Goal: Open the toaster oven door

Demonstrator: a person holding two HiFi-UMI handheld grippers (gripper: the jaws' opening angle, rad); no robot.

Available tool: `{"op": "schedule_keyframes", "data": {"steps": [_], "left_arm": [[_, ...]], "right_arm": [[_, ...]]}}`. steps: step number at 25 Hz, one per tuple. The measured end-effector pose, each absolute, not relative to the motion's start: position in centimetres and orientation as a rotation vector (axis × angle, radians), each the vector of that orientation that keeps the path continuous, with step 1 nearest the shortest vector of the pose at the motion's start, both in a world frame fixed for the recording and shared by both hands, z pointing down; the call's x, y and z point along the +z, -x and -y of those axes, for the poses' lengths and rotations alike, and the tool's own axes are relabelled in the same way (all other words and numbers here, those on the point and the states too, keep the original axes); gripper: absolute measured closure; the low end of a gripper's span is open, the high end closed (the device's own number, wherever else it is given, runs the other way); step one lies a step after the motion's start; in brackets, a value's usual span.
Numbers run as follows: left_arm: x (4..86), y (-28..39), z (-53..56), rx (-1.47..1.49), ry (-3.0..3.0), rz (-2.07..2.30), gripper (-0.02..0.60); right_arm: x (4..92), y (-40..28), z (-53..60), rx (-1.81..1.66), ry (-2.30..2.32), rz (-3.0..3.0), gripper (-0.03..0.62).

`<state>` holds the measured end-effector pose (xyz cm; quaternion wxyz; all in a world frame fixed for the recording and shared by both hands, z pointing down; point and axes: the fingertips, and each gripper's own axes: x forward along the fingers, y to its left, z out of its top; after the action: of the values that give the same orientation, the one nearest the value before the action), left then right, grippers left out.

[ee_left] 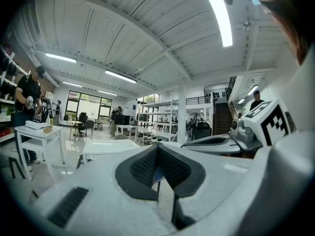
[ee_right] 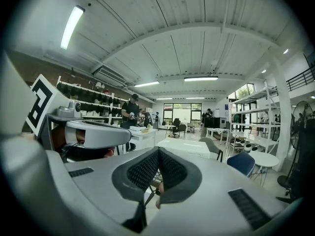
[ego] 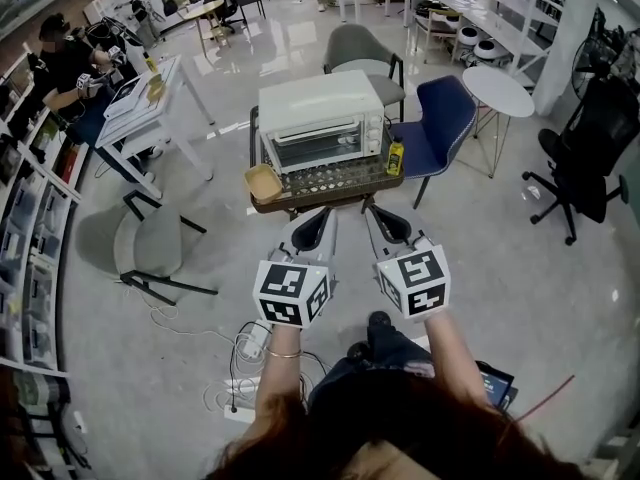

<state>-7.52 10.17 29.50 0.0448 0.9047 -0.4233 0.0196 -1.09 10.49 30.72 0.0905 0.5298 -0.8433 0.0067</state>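
Facing the person with its glass door [ego: 318, 152] closed, the white toaster oven [ego: 322, 118] sits on a small dark table [ego: 300, 202], between a wooden dish [ego: 263, 182] and a yellow bottle [ego: 395, 156]. The left gripper [ego: 318, 220] and right gripper [ego: 380, 218] hover side by side just short of the table, each with its jaws pressed together on nothing. The door is probably rigid metal and glass, hinged low, so the bar along its top edge looks like the place to grip. The oven seems light enough to slide if pulled hard. A jaw pair must part first.
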Motion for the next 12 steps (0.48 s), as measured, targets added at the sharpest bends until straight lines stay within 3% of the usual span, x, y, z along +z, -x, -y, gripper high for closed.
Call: {"op": "schedule_keyframes", "data": {"steps": [12], "left_arm": [[29.9, 7.5, -5.2, 0.064, -2.763, 1.32, 0.566]], "right_arm": [[30.8, 0.6, -5.0, 0.038, -1.612, 2.535, 0.594]]}}
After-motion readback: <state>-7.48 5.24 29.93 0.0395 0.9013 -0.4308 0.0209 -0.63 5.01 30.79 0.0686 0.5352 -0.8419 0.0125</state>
